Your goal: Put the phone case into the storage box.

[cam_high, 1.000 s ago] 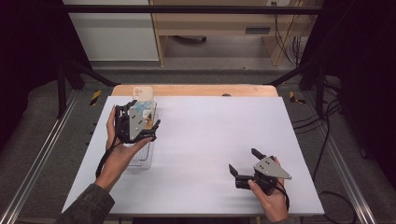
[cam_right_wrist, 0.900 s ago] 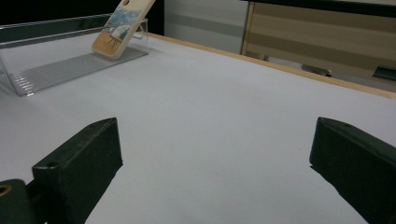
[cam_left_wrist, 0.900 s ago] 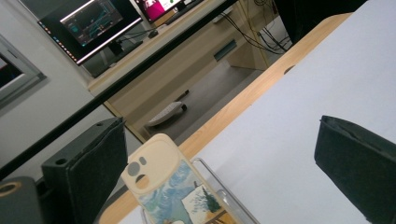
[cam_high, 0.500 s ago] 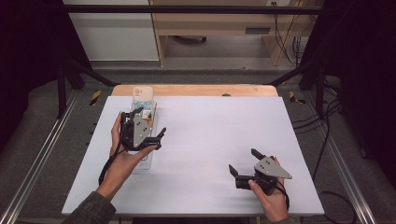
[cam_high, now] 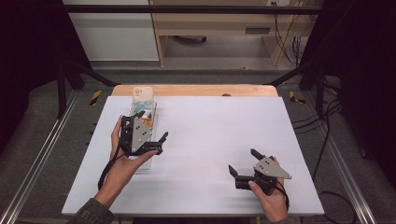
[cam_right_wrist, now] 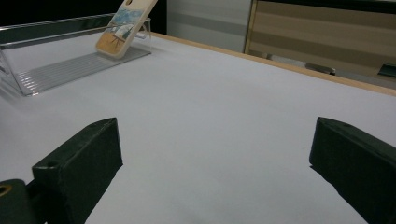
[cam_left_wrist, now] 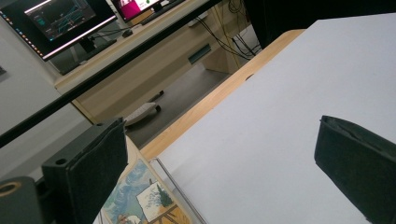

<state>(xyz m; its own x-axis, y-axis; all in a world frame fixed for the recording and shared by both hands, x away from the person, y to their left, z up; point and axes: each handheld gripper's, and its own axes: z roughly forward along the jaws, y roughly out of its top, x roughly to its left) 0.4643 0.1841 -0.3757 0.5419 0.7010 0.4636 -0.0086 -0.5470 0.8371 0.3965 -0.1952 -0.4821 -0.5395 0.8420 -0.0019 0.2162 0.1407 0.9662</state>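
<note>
white table (cam_high: pixel 210 130) carries a clear stand (cam_right_wrist: pixel 70 65) with a phone case (cam_right_wrist: pixel 128 21) leaning on it. left gripper (cam_high: pixel 152 135) hovers above the stand, jaws spread and empty. right gripper (cam_high: pixel 242 164) sits well apart from the stand, jaws spread too.

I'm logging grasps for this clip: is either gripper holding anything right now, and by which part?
Nothing is held. The left gripper is open above the phone case on its clear stand; the right gripper is open over bare table.
</note>
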